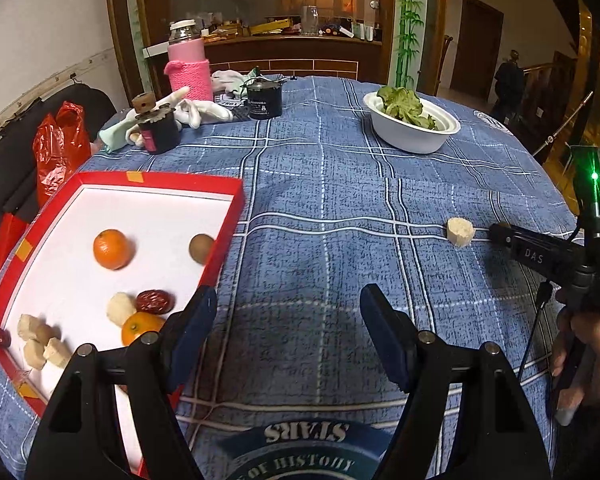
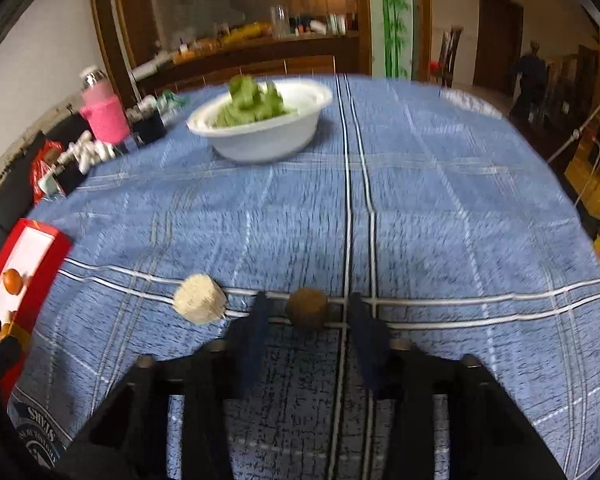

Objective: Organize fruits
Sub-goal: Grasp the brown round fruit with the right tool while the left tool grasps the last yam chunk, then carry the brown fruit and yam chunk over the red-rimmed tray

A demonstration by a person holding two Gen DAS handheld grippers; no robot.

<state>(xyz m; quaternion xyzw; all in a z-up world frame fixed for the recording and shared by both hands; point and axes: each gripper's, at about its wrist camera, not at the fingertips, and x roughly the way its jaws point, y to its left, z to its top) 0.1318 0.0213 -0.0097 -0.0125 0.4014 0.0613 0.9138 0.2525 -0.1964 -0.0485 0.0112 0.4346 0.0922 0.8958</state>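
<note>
Right gripper [image 2: 306, 312] straddles brown fruit [image 2: 308, 307] on tablecloth [image 2: 460, 200]; pads seemingly not pressing, view blurred. I'd centre, clench gently. Left gripper [image 1: 288, 320] released, empty, near red tray [image 1: 236, 200].

Right wrist view motion-blurred; red tray [image 2: 40, 240] cut by left edge; bowl greens [image 2: 252, 100] smeared.

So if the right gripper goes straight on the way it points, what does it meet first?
Probably the small brown fruit, lying on the tablecloth between the right gripper fingertips; depth is unclear.
</note>
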